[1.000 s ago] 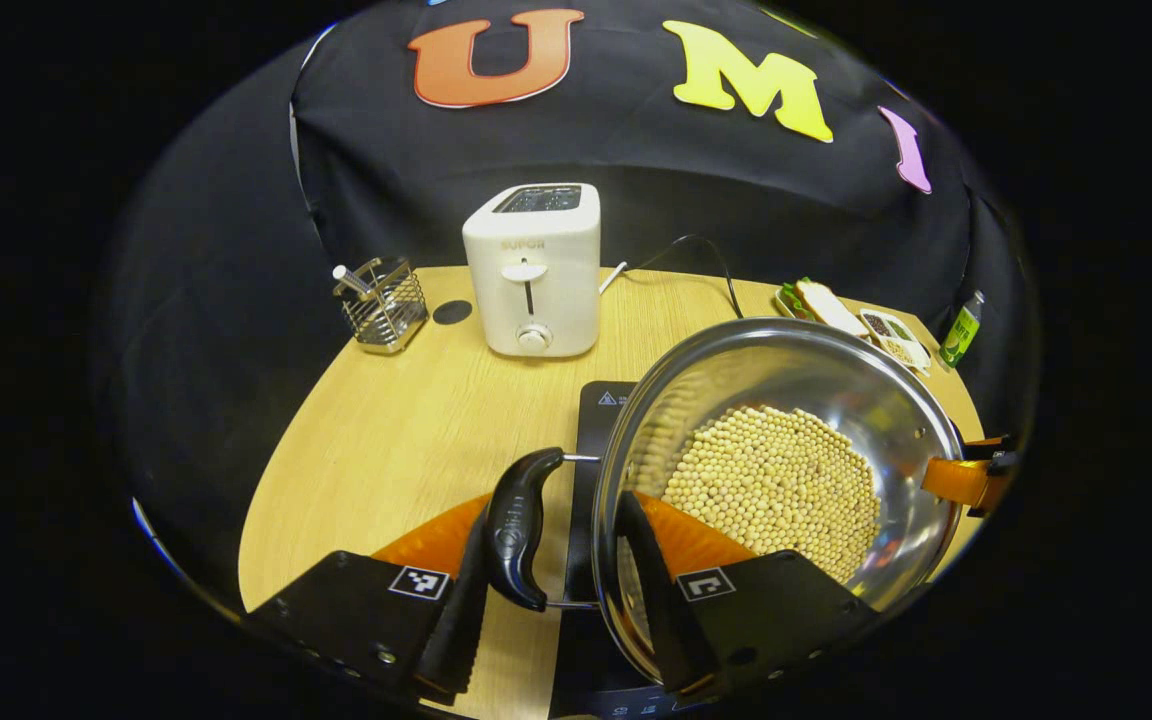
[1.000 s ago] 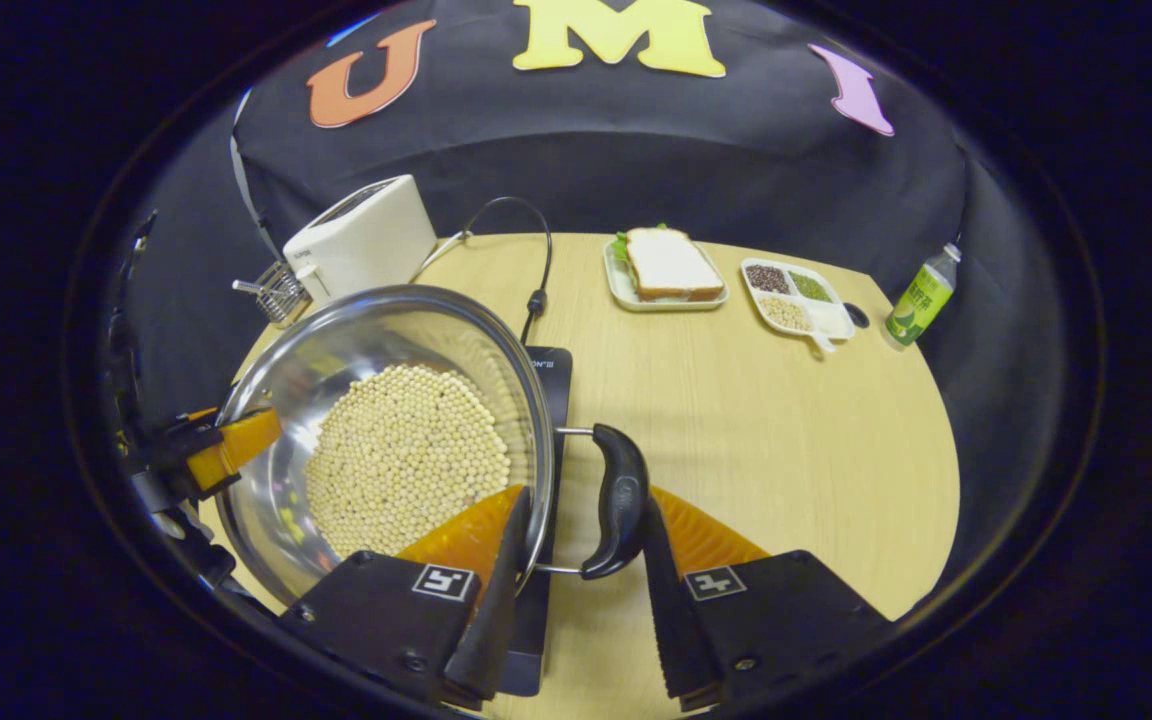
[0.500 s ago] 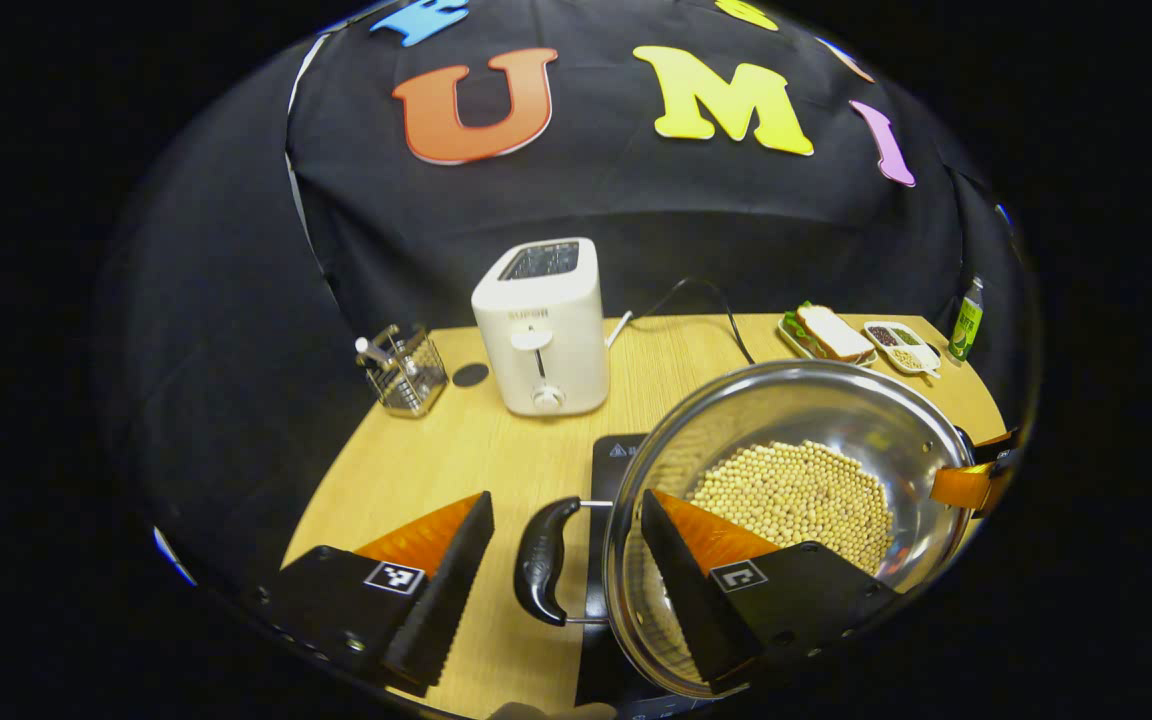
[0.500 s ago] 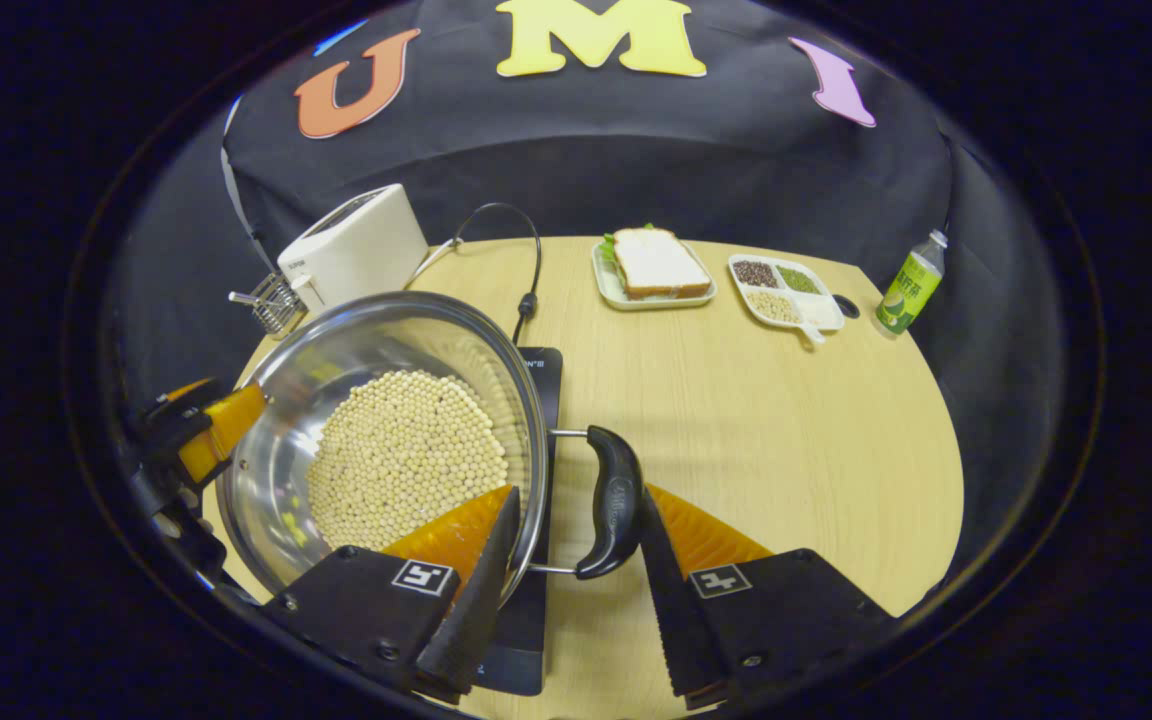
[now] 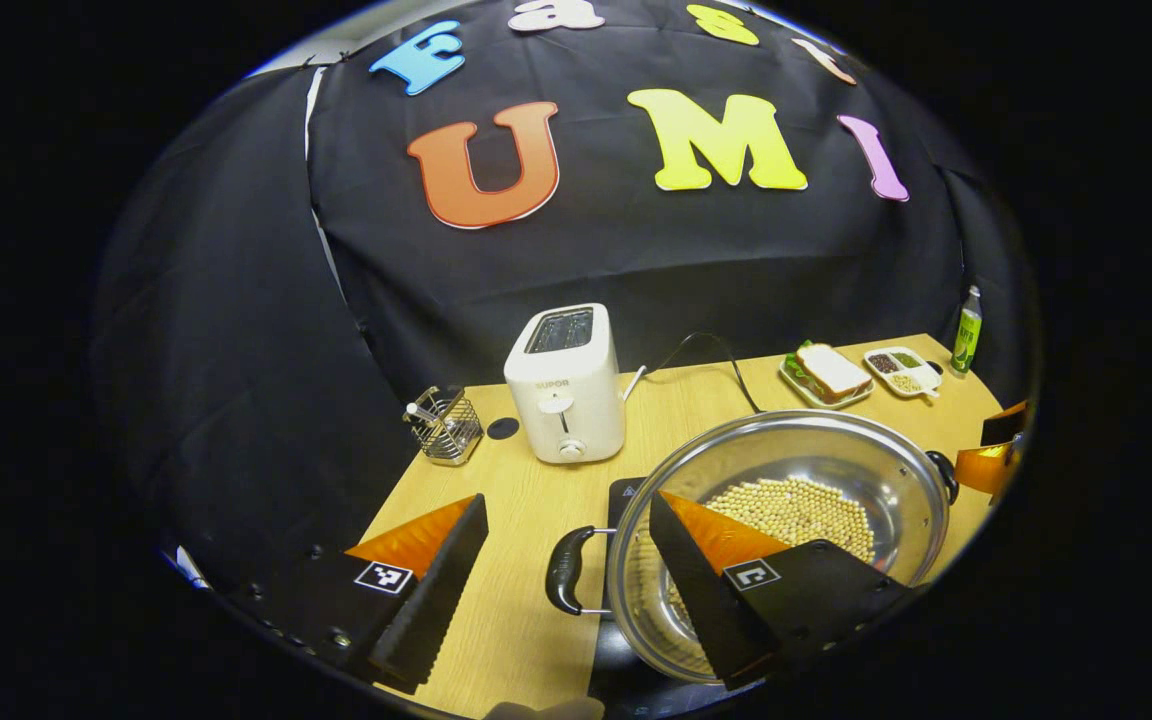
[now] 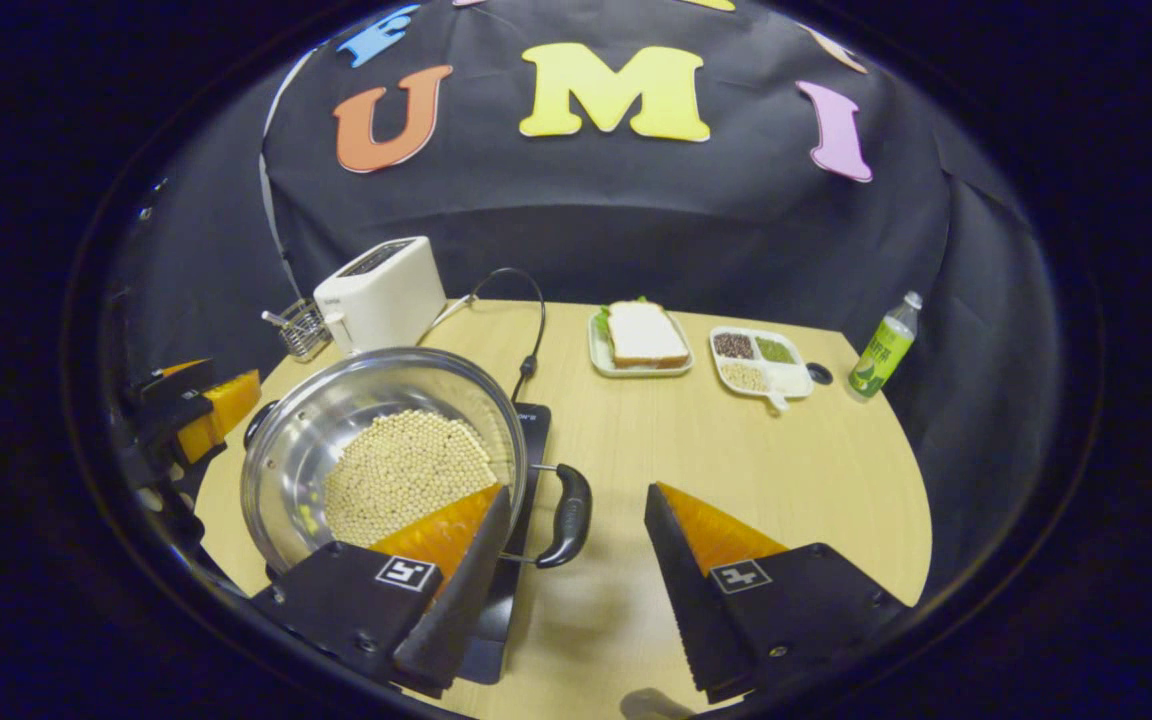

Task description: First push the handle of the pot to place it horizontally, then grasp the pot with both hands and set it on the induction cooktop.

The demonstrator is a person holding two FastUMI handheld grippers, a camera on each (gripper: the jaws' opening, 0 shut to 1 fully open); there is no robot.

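A steel pot (image 5: 836,450) holding pale beans (image 5: 806,505) sits on the black induction cooktop (image 5: 626,490), both of its black handles lying level. My left gripper (image 5: 566,600) is open, raised and back from the pot's left handle (image 5: 568,570), which lies between its fingers without touching them. In the right gripper view the same pot (image 6: 336,410) rests on the cooktop (image 6: 534,430). My right gripper (image 6: 576,590) is open too, pulled back from the right handle (image 6: 571,515). Each gripper also appears at the far side of the pot in the other's view (image 5: 996,460) (image 6: 201,410).
A white toaster (image 5: 566,385) and a wire utensil rack (image 5: 444,425) stand at the back left of the wooden table. A sandwich plate (image 6: 641,340), a divided dish (image 6: 761,360) and a green bottle (image 6: 881,345) sit at the back right. A black cable (image 6: 526,320) runs behind the cooktop.
Both grippers have let go of the pot's handles, opened wide and drawn up and back. The pot has come to rest on the cooktop.
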